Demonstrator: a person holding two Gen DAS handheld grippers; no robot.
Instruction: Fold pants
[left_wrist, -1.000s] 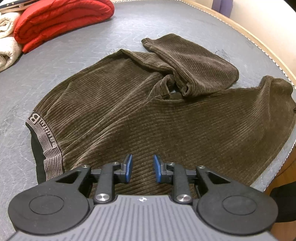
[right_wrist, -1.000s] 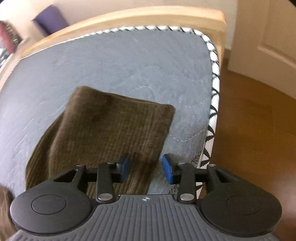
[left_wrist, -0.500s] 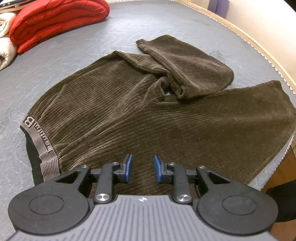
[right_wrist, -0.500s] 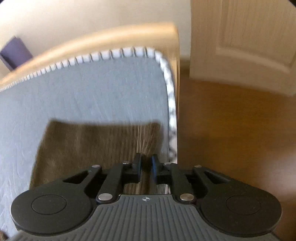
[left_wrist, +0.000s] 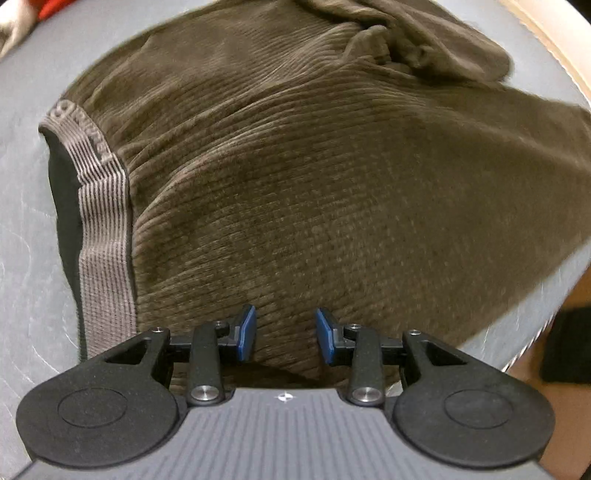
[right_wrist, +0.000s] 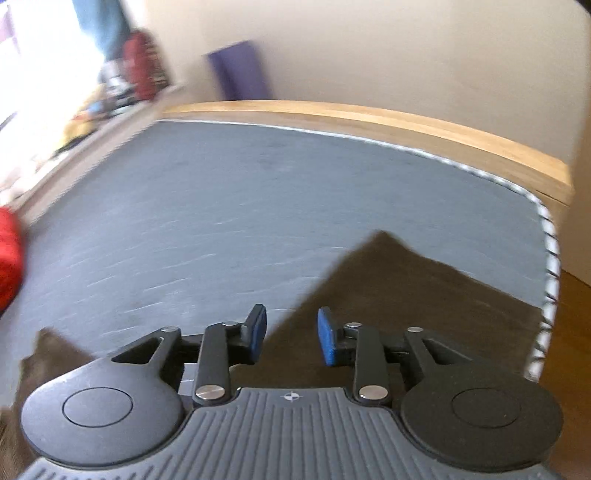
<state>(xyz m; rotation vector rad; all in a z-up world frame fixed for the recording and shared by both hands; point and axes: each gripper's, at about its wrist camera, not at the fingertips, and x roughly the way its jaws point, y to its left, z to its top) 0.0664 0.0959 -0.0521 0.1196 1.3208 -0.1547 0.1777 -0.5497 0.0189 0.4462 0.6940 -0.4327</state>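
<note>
Brown corduroy pants (left_wrist: 314, 177) lie spread on the grey mattress (left_wrist: 22, 155), their grey striped waistband (left_wrist: 99, 206) at the left and one leg bunched at the top right. My left gripper (left_wrist: 284, 334) points steeply down just above the cloth near its front edge; its jaws are opening and nothing is pinched between them. In the right wrist view a pant leg end (right_wrist: 424, 295) lies near the mattress corner. My right gripper (right_wrist: 291, 334) hovers above it, jaws opening, with nothing held between the blue pads.
A wooden bed frame (right_wrist: 369, 118) runs along the far side of the mattress (right_wrist: 221, 203). A red blanket (right_wrist: 7, 258) lies at the left edge. Wooden floor (right_wrist: 572, 332) shows beyond the patterned mattress edge at the right. A purple object (right_wrist: 240, 70) leans against the wall.
The left gripper has sunk closer to the pants and its jaws stand wider. The right gripper had pinched the leg end, has let go, and swung left and up.
</note>
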